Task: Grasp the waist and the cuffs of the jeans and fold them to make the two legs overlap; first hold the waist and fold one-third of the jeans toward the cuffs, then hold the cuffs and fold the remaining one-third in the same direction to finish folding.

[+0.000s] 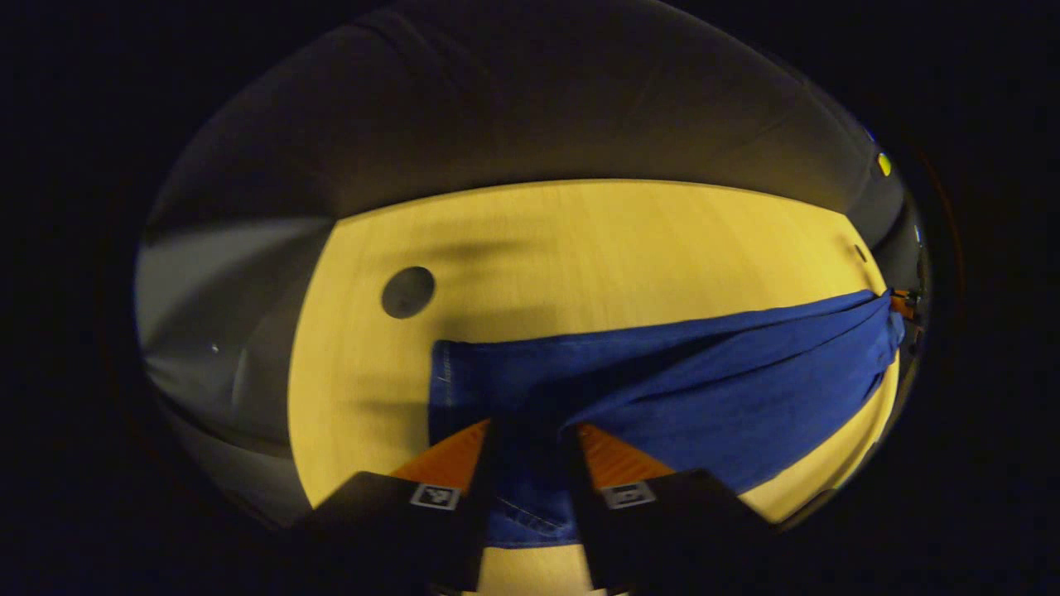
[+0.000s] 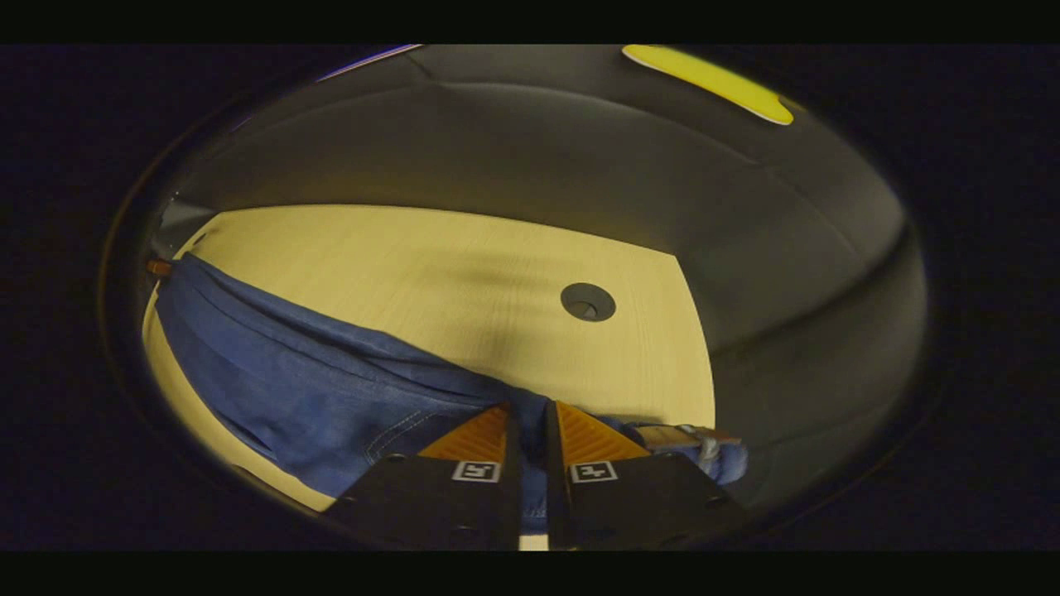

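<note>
The blue jeans point(image 1: 679, 372) hang stretched over the light wooden table point(image 1: 580, 240), held taut between both grippers. In the left gripper view my left gripper point(image 1: 530, 426) is shut on the cuff end, and a stitched hem point(image 1: 444, 372) shows just left of its fingers. The cloth runs off right to the other gripper point(image 1: 904, 303), small at the far edge. In the right gripper view my right gripper point(image 2: 530, 406) is shut on the jeans point(image 2: 315, 389) at the waist. A waistband patch point(image 2: 679, 436) sticks out to its right. The far gripper point(image 2: 157, 266) holds the other end.
A round dark cable hole point(image 1: 407, 291) point(image 2: 587, 301) sits in the tabletop beyond the jeans. The table's far edge point(image 2: 447, 211) meets the dark booth wall. Bare wood lies between the jeans and that edge.
</note>
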The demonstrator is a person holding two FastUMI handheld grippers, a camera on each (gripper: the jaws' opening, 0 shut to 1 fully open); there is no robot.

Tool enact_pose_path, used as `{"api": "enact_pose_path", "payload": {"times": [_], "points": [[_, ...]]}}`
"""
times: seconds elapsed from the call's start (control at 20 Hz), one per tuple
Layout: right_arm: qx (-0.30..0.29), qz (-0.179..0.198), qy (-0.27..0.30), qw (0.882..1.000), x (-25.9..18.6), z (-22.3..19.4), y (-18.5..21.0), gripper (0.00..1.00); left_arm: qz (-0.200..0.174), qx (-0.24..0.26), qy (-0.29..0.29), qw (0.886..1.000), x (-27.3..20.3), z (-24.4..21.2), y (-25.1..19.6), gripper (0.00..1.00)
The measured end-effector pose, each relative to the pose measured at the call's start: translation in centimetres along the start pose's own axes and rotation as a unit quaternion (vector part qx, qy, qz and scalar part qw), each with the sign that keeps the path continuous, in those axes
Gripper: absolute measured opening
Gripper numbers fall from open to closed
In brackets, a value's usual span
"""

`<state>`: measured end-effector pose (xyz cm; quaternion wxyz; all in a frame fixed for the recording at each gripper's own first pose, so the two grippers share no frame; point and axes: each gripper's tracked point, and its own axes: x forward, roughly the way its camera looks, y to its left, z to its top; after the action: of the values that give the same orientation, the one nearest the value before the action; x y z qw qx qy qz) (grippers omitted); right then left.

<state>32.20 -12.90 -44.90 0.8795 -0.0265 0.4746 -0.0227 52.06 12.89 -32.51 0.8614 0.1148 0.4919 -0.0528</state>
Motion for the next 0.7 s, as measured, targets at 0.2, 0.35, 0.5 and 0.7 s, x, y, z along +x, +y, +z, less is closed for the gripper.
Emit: {"api": "enact_pose_path", "payload": {"times": [0.2, 0.35, 0.5, 0.7], "points": [[-0.001, 0.004, -0.030, 1.000, -1.4, 1.6, 0.4, 0.80, 0.029, -0.017, -0.080, 0.996, -2.4, 2.8, 1.6, 0.88], [0.012, -0.008, -0.069, 0.997, -4.0, 3.7, -1.6, 0.97, 0.055, -0.019, -0.166, 0.984, -7.0, 5.4, 1.6, 0.92], [0.054, -0.019, -0.099, 0.993, -7.3, 4.7, -3.6, 0.99, 0.051, 0.000, -0.224, 0.973, -11.2, 6.3, 0.1, 0.93], [0.126, -0.047, -0.093, 0.987, -11.0, 2.6, -7.9, 0.97, -0.001, 0.001, -0.259, 0.966, -17.1, 3.9, -4.4, 0.93]]}}
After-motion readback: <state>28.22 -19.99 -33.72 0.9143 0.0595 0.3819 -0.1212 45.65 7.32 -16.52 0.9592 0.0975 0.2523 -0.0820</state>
